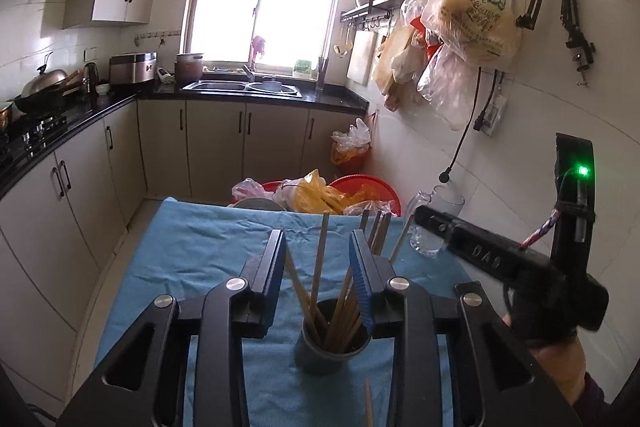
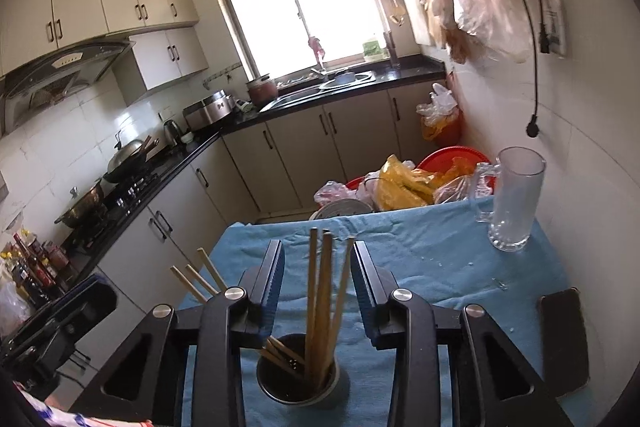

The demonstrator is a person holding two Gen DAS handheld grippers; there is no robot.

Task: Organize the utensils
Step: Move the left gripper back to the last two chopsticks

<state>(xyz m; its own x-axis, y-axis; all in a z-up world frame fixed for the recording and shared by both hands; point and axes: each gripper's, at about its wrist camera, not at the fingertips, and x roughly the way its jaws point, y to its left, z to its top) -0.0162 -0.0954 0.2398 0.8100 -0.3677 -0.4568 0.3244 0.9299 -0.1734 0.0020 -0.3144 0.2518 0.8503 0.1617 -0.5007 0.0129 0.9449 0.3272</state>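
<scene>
Tabletop, blue cloth cover: carries all items. Glass mug, far right corner, upright, apart from the work. Holder cup, near edge, keeps chopsticks standing together. Left hand-held gripper and right hand-held gripper: angled downward over the cup, jaws parted, straddling sticks, nothing clamped.

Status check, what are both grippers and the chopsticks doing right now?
Left gripper open, right gripper open. Chopsticks upright in cup. Glass mug off to the side.
</scene>
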